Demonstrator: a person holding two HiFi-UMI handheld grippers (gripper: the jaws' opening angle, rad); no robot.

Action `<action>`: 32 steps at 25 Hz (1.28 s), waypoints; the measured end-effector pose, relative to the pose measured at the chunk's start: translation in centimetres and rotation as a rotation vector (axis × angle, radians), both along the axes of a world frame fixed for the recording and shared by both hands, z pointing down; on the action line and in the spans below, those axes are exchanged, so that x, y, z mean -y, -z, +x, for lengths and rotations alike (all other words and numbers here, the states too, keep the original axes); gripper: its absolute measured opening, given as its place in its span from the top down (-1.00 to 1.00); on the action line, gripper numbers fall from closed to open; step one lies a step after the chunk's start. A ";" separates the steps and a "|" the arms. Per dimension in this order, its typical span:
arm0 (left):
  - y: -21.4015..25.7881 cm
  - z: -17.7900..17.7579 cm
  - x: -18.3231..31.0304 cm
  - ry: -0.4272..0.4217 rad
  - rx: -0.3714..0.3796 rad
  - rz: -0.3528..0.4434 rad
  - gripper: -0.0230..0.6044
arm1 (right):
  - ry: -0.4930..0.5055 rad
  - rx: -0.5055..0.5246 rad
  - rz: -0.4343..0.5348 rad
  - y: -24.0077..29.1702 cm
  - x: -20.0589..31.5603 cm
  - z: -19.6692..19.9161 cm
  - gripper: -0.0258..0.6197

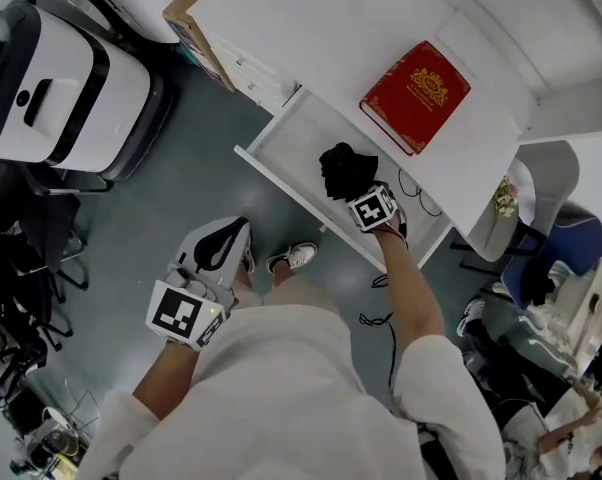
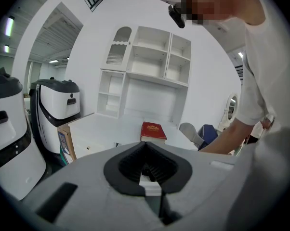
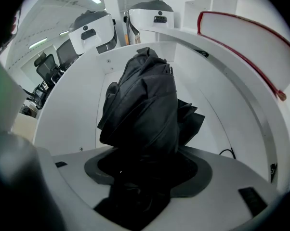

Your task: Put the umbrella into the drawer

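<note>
umbrella (image 3: 144, 105): black, folded, bunched. clamped between the jaws of the right gripper (image 3: 145, 177). the fabric fills the gap between them and bulges out ahead of the tips.

these jaws point steeply down into the open drawer (image 1: 281, 140), so the umbrella sits inside the drawer's white walls, just ahead of the jaws. whether its far end touches the drawer bottom is hard to say, since the fabric hides the contact.

thin dark cable (image 3: 226, 152) on the drawer bottom, right of the jaws.

red book (image 1: 415, 96) lies flat on the white counter (image 1: 311, 28), beyond the drawer and past the umbrella. in the right gripper view its red edge arcs above and to the right of the jaws.

left gripper (image 1: 224, 240) is held low over the grey floor (image 1: 181, 168), well apart from the drawer. its jaws are pressed together with nothing between them. ahead of them are the counter and the red book, with a white shelf unit (image 2: 150, 76) behind. a white machine (image 2: 56, 105) stands off to their left, with a second one nearer the camera.
</note>
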State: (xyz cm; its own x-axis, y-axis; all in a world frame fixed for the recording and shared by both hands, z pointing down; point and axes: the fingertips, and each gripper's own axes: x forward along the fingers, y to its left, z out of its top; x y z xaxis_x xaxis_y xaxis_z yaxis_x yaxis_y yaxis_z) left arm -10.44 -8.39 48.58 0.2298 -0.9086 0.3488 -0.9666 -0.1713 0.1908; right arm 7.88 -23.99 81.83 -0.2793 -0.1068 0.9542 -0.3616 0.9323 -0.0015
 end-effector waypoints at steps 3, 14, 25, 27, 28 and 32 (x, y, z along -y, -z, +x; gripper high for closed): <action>0.0 -0.3 -0.6 -0.001 0.005 -0.015 0.88 | 0.015 -0.025 0.003 -0.7 -0.5 -0.1 0.04; 0.8 -0.5 -0.5 -0.082 0.005 -0.010 0.88 | -0.058 -0.086 -0.096 -1.7 -1.0 0.0 -0.27; 3.6 -1.2 2.2 -0.280 -0.083 0.101 0.88 | -0.379 0.055 0.022 6.3 -2.1 2.7 -0.34; 4.0 -0.8 3.0 -0.325 -0.101 0.121 0.88 | -0.418 0.088 0.051 7.7 -2.4 3.2 -0.33; 4.3 -0.6 3.2 -0.348 -0.106 0.133 0.88 | -0.444 0.121 0.053 8.4 -2.8 3.1 -0.32; 6.0 -0.4 3.6 -0.418 -0.109 0.184 0.88 | -0.576 0.277 0.079 12.4 -4.7 2.4 -0.17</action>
